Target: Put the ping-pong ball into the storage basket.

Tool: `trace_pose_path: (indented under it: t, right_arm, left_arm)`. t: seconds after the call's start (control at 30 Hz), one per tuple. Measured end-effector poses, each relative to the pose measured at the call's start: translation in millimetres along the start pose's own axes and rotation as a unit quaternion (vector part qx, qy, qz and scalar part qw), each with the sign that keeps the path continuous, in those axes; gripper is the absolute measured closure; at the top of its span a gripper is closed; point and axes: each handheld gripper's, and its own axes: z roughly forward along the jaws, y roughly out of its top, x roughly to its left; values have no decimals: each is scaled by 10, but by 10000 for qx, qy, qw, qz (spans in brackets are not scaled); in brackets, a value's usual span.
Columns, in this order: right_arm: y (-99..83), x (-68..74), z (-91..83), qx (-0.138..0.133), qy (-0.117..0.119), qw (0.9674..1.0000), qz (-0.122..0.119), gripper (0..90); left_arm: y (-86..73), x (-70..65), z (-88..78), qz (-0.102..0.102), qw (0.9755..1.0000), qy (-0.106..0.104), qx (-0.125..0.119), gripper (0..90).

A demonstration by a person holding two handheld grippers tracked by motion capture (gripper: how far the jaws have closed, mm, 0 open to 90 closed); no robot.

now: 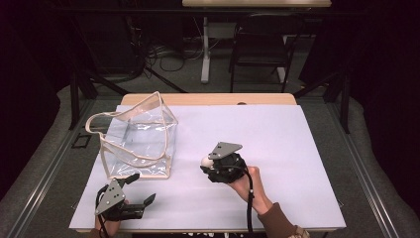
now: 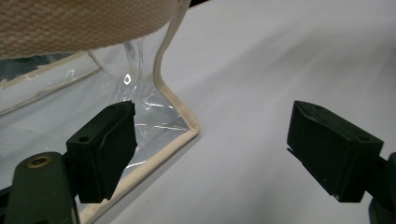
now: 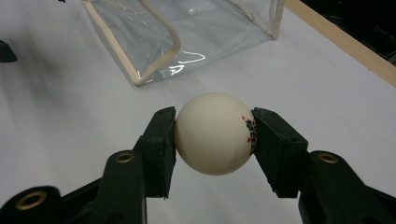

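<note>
White, round table-tennis ball (image 3: 214, 133) with a small red and black print on one side sits squarely between the two black jaws of the right gripper (image 3: 214, 140), each jaw pressed against an opposite side of it, so the gripper is closed just to the ball's width and has hold of it. The ball is held a little above the white table cover (image 3: 56, 121); in the high view it shows as a pale spot (image 1: 206, 161) at the front of the right gripper (image 1: 210, 163), near the middle of the table, under the grey three-cornered plate.

Beyond the ball, to the left in the high view, stands a clear plastic bag with beige fabric trim and a beige webbing handle (image 1: 140, 136); it is apart from the ball.

The left gripper (image 1: 140, 189) lies low at the near left of the table, just in front of the bag. Its jaws are spread wide with nothing between them. In the left gripper view, the left jaw sits just beside the bag's trimmed bottom corner (image 2: 189, 128), and the webbing handle (image 2: 79, 23) crosses the top of that view.
</note>
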Motion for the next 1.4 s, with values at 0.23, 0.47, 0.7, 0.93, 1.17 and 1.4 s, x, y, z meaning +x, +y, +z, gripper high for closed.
trace_pose_path:
  t: [0.23, 0.47, 0.7, 0.93, 1.17, 1.4]
  right_arm:
    - [23, -29, 3, -7, -17, 10000, -3, 508]
    - [96, -70, 10, -32, -30, 10000, -16, 508]
    - [153, -95, 30, -23, -49, 10000, -39, 508]
    - [213, -116, 31, -37, -84, 9999, -80, 508]
    - [261, -137, 35, -111, -108, 9998, -90, 509]
    - [311, -131, 52, -86, -117, 9998, -123, 508]
  left_arm:
    - [5, -2, 1, 20, 10000, 1, -3, 159]
    - [8, -1, 5, 27, 10000, -1, -5, 159]
    - [8, 2, 8, 21, 10000, -8, -10, 159]
    - [9, 1, 11, 30, 10000, -25, -13, 159]
    - [11, 2, 9, 30, 10000, -22, -10, 159]
    - [12, 1, 9, 24, 10000, -26, -18, 159]
